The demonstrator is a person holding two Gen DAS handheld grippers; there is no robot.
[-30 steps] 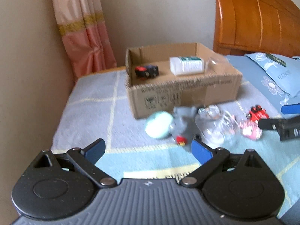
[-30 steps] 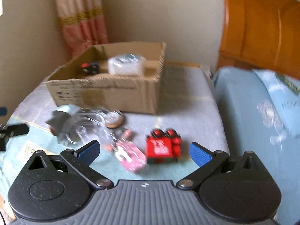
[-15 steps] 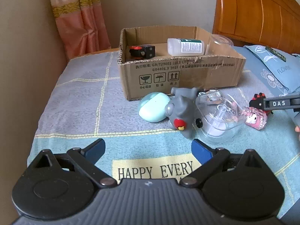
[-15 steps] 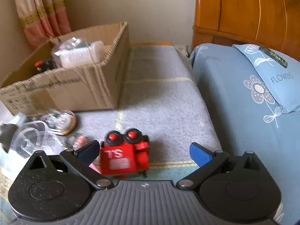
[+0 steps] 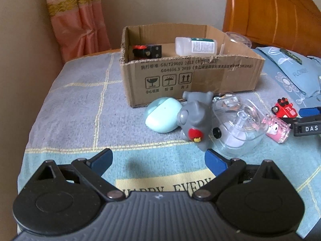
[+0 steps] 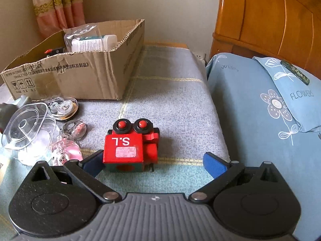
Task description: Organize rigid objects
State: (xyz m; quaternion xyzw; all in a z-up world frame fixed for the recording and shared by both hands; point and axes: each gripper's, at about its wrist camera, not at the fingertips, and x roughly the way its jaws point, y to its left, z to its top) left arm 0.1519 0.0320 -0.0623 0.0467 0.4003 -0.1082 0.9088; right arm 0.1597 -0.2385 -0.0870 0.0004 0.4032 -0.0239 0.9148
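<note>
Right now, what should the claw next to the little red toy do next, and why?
Probably slide the right gripper a little left and forward, then close it. Its jaws are open, and the red toy sits off-centre between them, close to the left finger. The toy is outside the cardboard box, which already holds other items.

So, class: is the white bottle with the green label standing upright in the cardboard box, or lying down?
Lying down. The white bottle rests on its side inside the cardboard box.
</note>
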